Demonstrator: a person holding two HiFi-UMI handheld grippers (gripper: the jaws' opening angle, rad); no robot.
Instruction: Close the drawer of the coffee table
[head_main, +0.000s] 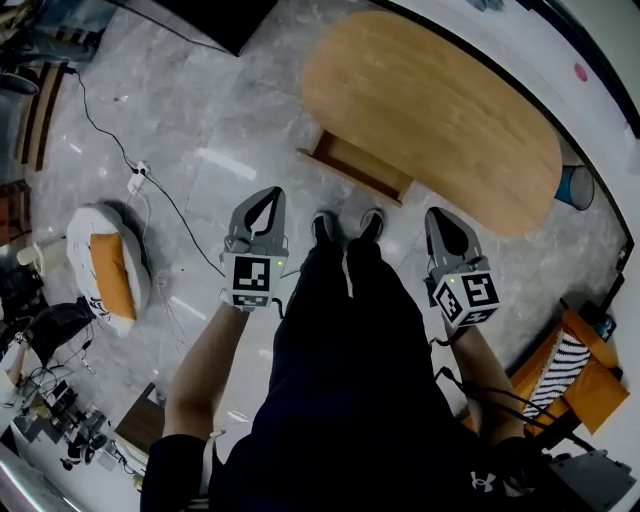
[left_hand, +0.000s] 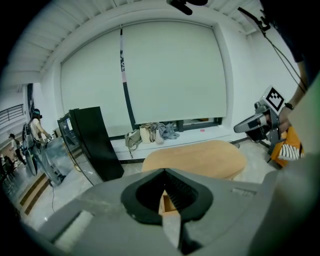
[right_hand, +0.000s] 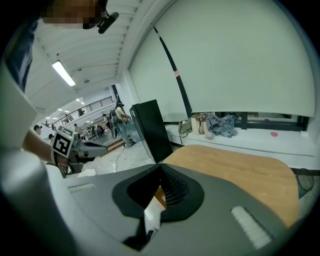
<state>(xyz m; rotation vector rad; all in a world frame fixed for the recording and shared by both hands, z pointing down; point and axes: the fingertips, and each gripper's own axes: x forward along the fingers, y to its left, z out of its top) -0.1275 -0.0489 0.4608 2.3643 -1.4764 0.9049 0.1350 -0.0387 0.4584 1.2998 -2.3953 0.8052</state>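
Facing the drawer (head_main: 357, 168), sticking out open from the near edge of the oval counter (head_main: 440, 110), just beyond the shoes (head_main: 323, 228). Holding the left gripper (head_main: 270, 192) short of the drawer and off its left corner, apart from it, clenched shut with nothing between the jaws. Holding the right gripper (head_main: 434, 214) short of the drawer's right end, likewise clenched and empty. Stretching both forearms forward, pointing both grippers ahead and tilting them downward.
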